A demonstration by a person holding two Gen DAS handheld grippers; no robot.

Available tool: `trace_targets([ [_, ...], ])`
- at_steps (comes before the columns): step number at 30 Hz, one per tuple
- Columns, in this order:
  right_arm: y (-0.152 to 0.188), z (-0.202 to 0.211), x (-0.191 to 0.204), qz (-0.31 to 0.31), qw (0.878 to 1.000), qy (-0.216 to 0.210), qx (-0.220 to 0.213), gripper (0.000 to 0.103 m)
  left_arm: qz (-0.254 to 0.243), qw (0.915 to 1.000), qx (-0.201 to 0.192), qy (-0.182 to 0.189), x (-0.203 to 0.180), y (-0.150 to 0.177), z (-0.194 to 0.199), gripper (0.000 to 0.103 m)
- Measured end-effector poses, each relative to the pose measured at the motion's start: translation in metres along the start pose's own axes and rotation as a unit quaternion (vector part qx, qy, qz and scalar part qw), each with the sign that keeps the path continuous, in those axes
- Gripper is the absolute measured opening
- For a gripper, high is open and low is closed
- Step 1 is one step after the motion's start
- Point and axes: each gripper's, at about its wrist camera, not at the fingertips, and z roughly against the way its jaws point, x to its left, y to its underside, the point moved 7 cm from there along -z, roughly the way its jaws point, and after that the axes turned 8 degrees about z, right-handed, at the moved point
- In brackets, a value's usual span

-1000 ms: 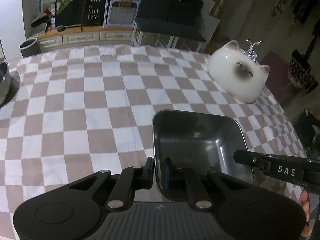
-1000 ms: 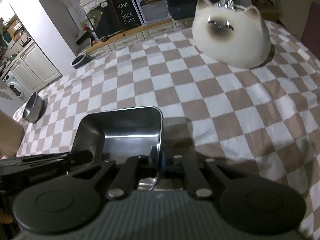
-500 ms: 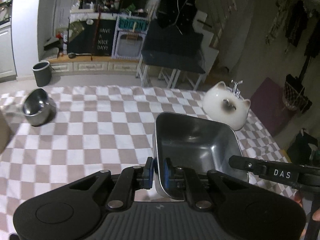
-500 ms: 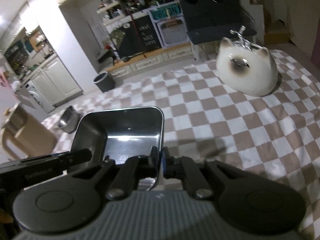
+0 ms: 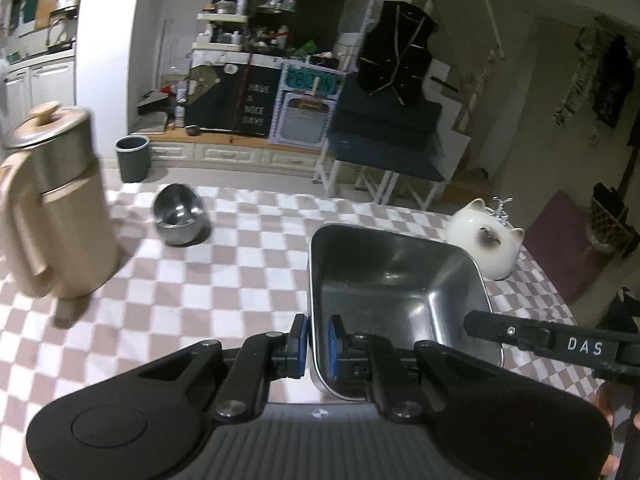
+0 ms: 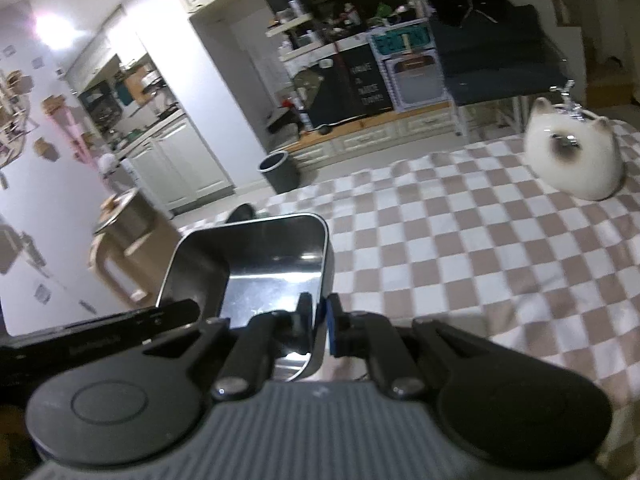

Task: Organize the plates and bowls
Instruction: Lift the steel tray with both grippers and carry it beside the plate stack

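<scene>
Both claws are lifting the square pan [image 5: 394, 292] higher off the checkered table [image 5: 224, 280] than a second ago: left claw [image 5: 318, 340] and right claw [image 6: 319, 320] each pinching opposite rims. A jug [image 5: 52, 208] and bowl [image 5: 180, 216] are now appearing.

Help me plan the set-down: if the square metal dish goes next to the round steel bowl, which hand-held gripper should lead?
Probably the left hand-held gripper: it grips the square dish on the wall nearer the round bowl, which its view shows fully. The right one holds the opposite wall.
</scene>
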Motion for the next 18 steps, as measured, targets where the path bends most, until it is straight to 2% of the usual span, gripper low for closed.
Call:
trace_targets([
  [11, 0.015, -0.021, 0.039, 0.019, 0.999, -0.039, 0.031, 0.009, 0.035, 0.9983, -0.002, -0.047, 0.060, 0.024, 0.036, 0.011],
  [18, 0.026, -0.035, 0.053, 0.025, 0.997, -0.053, 0.056, 0.010, 0.051, 0.9947, 0.015, -0.087, 0.090, 0.035, 0.037, 0.011],
])
